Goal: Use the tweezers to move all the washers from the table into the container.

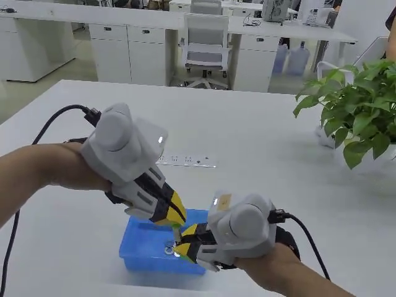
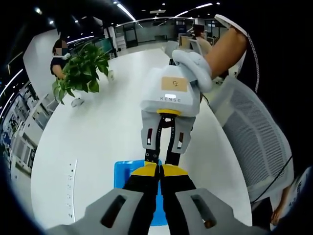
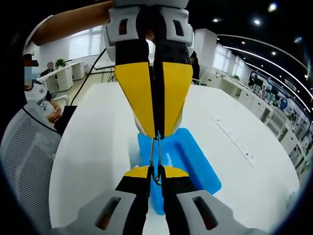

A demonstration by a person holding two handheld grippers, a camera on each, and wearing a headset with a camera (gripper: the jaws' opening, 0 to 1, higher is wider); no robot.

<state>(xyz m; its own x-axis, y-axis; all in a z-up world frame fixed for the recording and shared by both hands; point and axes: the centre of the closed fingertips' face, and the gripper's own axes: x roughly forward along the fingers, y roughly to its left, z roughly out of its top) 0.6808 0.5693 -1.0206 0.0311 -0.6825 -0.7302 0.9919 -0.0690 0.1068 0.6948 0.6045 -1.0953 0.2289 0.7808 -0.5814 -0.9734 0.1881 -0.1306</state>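
A blue container (image 1: 143, 244) sits near the table's front edge, with a small metal washer (image 1: 169, 249) inside it. My left gripper (image 1: 173, 216) comes in from the upper left and my right gripper (image 1: 184, 242) from the lower right, tips nearly meeting over the container. Thin metal tweezers (image 3: 155, 155) run between them. In the right gripper view the left gripper (image 3: 157, 132) pinches the tweezers' far end and my right gripper (image 3: 156, 174) is shut on the near end, above the container (image 3: 193, 164). In the left gripper view my left gripper (image 2: 159, 171) is shut, facing the right gripper (image 2: 164, 147).
A potted green plant (image 1: 352, 111) stands at the table's right edge. A flat strip of sockets (image 1: 185, 161) lies mid-table beyond the container. Desks and an office chair (image 1: 206, 43) stand behind the table. A person (image 2: 61, 58) is by the plant.
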